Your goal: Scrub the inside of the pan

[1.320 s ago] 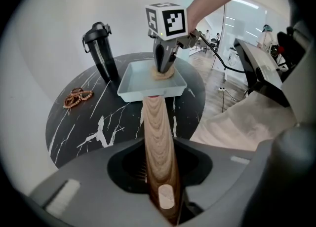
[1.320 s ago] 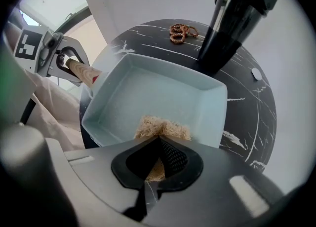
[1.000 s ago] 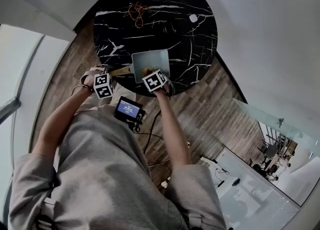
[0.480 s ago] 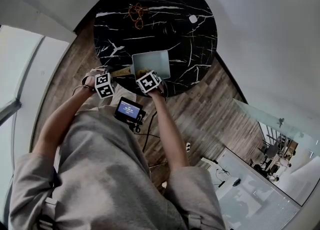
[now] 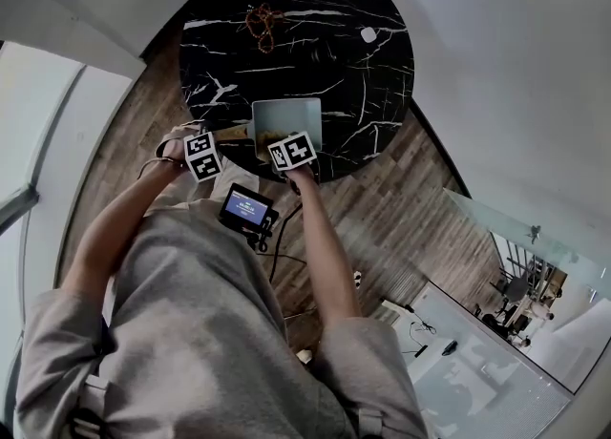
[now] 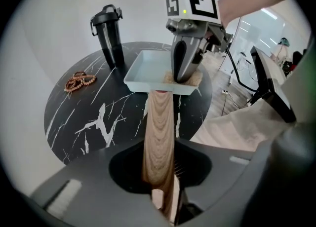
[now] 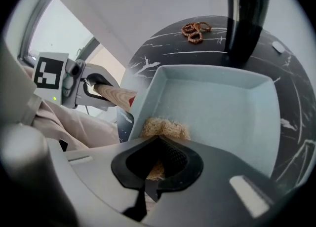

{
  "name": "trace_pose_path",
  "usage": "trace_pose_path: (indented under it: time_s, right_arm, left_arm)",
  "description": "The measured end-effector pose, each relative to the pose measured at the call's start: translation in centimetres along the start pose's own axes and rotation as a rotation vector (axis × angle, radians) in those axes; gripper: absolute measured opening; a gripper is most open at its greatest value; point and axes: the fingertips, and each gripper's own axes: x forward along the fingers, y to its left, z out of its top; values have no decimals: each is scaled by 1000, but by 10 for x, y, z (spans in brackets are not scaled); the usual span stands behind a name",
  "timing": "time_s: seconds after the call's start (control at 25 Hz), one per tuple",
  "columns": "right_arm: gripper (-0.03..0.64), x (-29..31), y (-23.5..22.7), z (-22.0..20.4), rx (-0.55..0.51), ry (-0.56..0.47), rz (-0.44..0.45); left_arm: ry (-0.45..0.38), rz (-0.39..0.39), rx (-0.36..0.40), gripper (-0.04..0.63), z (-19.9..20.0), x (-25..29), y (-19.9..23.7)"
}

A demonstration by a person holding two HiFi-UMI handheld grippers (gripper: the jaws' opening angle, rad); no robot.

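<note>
One pale square pan (image 5: pixel 291 114) on black marble round table (image 5: pixel 286 36), wooden handle (image 6: pixel 159 132) gripped by left hand-held gripper (image 6: pixel 163 191), jaws just closing further on it; right hand-held gripper (image 7: pixel 153 171) clenched on tan fibre scrubber (image 7: pixel 165 130) in the pan's corner by the handle.

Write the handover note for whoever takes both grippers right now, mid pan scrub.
Left gripper: clamped on the pale wooden handle of the square light-blue pan; its jaws have just been closing on it.
Right gripper: shut on the tan fibrous scrub pad, pressed into the pan's corner beside the handle.
Pan: on the round black marble table, at its near edge.
Done: pad is in the pan.
Left: probably the rest of the floor and walls; how much is already scrubbed cannot be told.
</note>
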Motion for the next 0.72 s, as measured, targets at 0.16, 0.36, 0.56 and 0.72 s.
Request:
trace_pose_path:
  time_s: [0.16,0.36,0.56,0.72]
  right_arm:
    - [18,-12,3,-3,109,-53,121]
    - [20,-48,8,5,94,-146,223]
    - [20,-84,-36,20,-167,-180,-68]
    - [20,-88,-85,35,-483,-96,-405]
  left_arm:
    - [13,-10,3,83,-1,-1,-3]
    - [6,-7,44,81,-5,-2,-7]
    - [-4,5,61,81,-4,-2,-10]
    - [-11,11,111,81,-3,-2,-14]
